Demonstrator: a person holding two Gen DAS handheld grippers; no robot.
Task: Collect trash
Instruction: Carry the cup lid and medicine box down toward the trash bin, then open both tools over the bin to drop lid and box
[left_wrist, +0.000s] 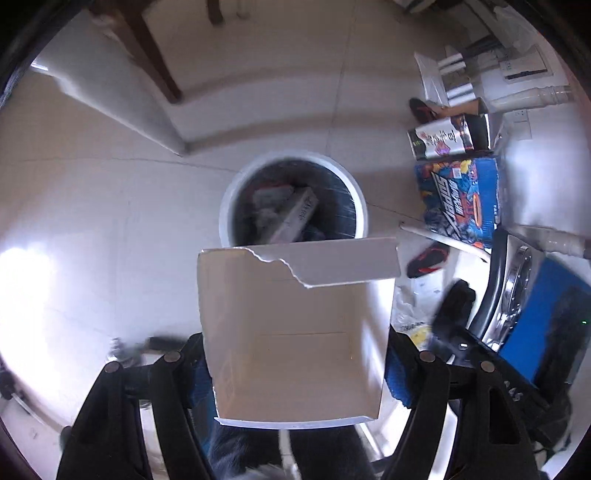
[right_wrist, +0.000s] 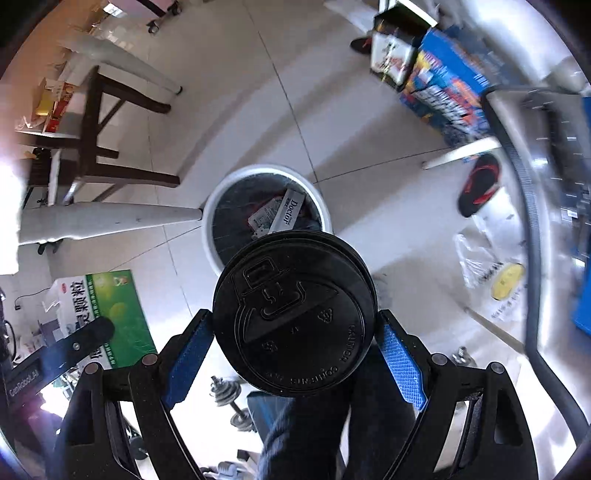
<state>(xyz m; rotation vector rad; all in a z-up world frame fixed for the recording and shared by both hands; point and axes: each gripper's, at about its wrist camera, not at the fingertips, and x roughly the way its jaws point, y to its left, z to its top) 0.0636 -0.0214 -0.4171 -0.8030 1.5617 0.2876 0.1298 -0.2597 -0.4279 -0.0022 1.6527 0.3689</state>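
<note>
My left gripper (left_wrist: 295, 365) is shut on a torn white cardboard box (left_wrist: 295, 325), held above the floor just short of a round white trash bin (left_wrist: 236, 192) lined with a black bag. The bin holds a long grey box (left_wrist: 295, 218) and other trash. My right gripper (right_wrist: 295, 343) is shut on a cup with a black plastic lid (right_wrist: 295, 314), held above the near rim of the same bin (right_wrist: 218, 195). A box marked "Doctor" (right_wrist: 288, 214) lies inside the bin.
A colourful blue carton (left_wrist: 461, 199) and a printed box (left_wrist: 447, 138) stand right of the bin. Slippers (right_wrist: 480, 184) and a plastic bag (right_wrist: 491, 280) lie on the tiled floor. A dark wooden chair (right_wrist: 99, 122) and a green box (right_wrist: 110, 317) are to the left.
</note>
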